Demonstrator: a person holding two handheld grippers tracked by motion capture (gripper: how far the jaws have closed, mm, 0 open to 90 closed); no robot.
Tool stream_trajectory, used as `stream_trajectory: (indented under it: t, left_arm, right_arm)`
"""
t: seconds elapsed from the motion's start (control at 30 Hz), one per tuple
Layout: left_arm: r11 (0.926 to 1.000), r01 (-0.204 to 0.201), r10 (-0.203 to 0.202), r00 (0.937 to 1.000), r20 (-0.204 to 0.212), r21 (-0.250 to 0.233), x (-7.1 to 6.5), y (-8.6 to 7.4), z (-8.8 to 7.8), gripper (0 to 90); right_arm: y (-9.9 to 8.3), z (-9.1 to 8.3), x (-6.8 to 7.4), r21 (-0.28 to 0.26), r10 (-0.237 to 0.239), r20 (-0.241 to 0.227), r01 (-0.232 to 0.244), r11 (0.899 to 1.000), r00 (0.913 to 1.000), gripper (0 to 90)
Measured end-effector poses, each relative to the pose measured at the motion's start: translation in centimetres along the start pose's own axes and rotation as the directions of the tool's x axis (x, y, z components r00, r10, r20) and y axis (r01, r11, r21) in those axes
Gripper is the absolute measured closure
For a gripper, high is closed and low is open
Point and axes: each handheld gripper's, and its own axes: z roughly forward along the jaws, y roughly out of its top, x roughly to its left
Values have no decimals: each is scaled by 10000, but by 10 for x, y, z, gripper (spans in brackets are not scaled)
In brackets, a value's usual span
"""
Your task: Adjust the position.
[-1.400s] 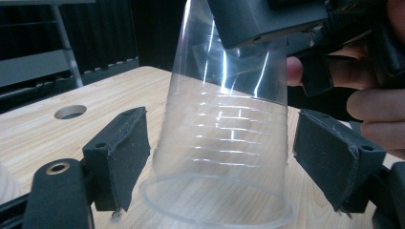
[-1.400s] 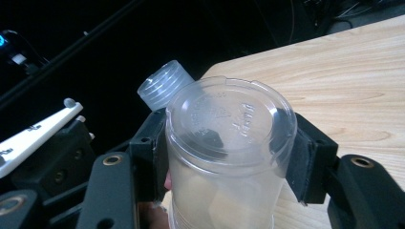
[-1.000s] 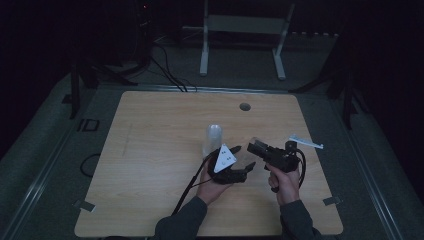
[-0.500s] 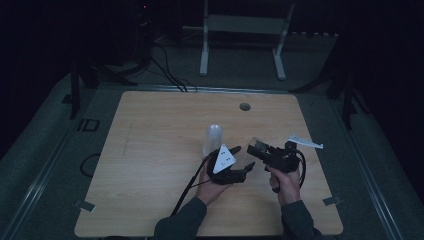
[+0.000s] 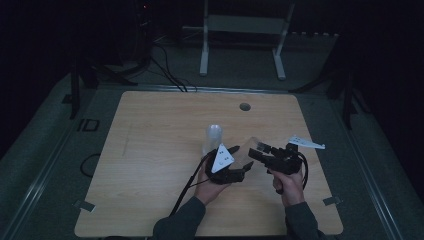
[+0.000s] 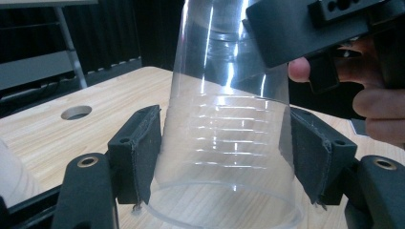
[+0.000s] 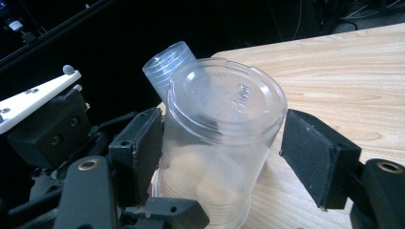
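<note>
A clear plastic cup [image 6: 224, 95] lies on its side above the table, rim toward my left gripper [image 6: 224, 152]. That gripper's pads [image 6: 143, 148] press on both walls of the cup after closing a little further. The cup's base [image 7: 224, 105] faces my right gripper [image 7: 222, 157], whose jaws have just been opening. Its right pad [image 7: 315, 157] now stands clear of the cup, which is still between the jaws. From above, the left gripper [image 5: 243, 169] and right gripper [image 5: 256, 151] meet at the cup [image 5: 251, 152].
A stack of clear cups [image 5: 213, 137] stands upright on the wooden table [image 5: 150, 150] just behind the left hand, and it also shows behind the held cup [image 7: 167, 64]. A round hole [image 5: 244, 106] lies near the far edge. Dark floor surrounds the table.
Both hands and the cup keep their place. The jaw motion is too small to make out from above.
</note>
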Motion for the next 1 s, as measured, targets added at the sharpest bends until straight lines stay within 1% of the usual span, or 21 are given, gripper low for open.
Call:
stream_trajectory:
  t: [0.13,0.2,0.6,1.0]
  left_arm:
    - [10000,-6,6,10000,-6,2,1,0,-1,316]
    - [10000,-48,49,10000,-33,80,3,0,-3,316]
    - [9999,-97,99,9998,-160,118,8,1,-9,319]
    - [9997,-174,177,9997,-154,184,11,1,-14,323]
  right_arm:
    - [0,-1,0,70,-79,3,79,9999,10000,304]
    - [-1,-3,0,129,-162,39,161,9998,9999,304]
    - [-3,-10,-4,291,-247,133,243,9993,9996,321]
    - [-3,-17,-7,446,-402,269,390,9982,9988,332]
